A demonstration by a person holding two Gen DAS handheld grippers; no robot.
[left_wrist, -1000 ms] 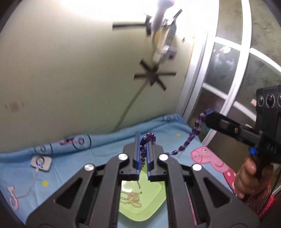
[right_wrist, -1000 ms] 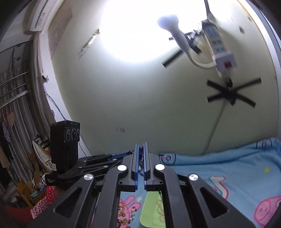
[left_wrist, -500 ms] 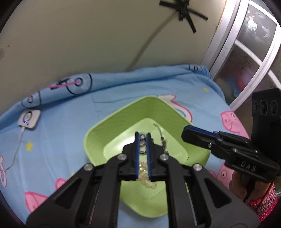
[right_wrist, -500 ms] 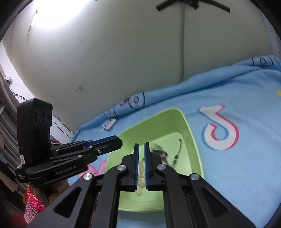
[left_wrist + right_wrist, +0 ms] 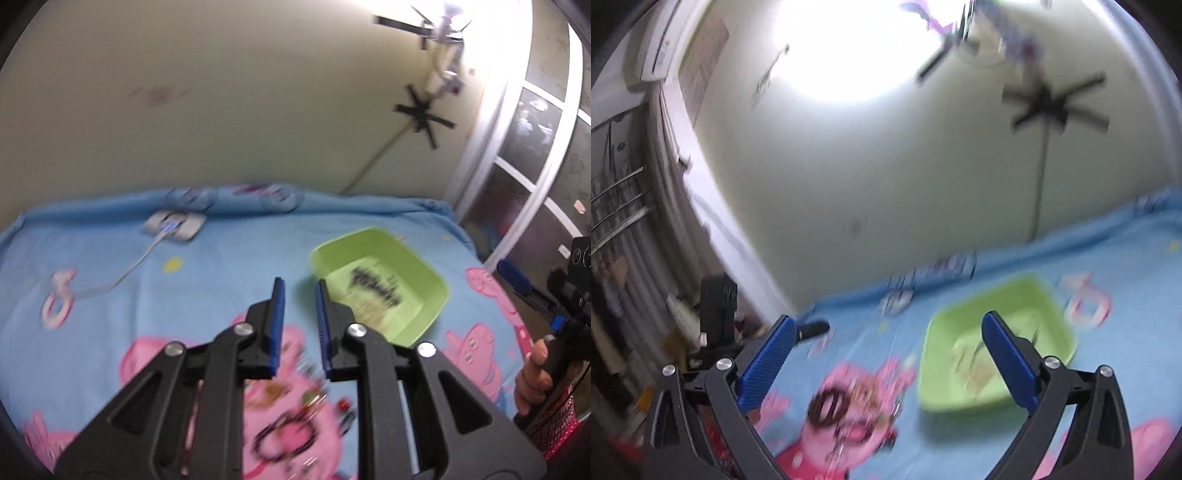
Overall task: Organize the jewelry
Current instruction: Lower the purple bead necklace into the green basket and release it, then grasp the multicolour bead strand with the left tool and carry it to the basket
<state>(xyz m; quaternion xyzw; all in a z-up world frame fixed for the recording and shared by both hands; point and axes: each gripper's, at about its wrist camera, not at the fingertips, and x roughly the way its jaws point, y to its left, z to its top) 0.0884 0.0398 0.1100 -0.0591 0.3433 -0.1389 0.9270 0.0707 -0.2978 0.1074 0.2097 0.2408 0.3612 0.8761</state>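
Left gripper (image 5: 298, 288): fingers spread a narrow gap apart, nothing between them, held above the blue cartoon-print bedsheet (image 5: 221, 269). Right gripper (image 5: 886, 332): fingers spread wide, nothing between them, also above the sheet.

Green tray (image 5: 439, 284): resting on the bedsheet, ahead and to the right of the left gripper's fingers; in the right wrist view (image 5: 1060, 325) seen partly behind the right finger. Inside the tray: a dark beaded strand (image 5: 373, 282) lying across the floor, plus paler pieces nearer the front wall, too blurred to identify.

Loose jewelry (image 5: 288, 410): scattered on the pink pig print of the sheet, outside the tray, below the left gripper's fingers. Includes a dark looped chain (image 5: 827, 406) and small mixed pieces just beside it; detail lost to motion blur in both views.

White device with blue light (image 5: 173, 227): on the sheet near the wall, well apart from the tray, cable trailing toward the left.

Person's right hand (image 5: 533, 373): wrapped around the right gripper's handle at the frame's right edge.
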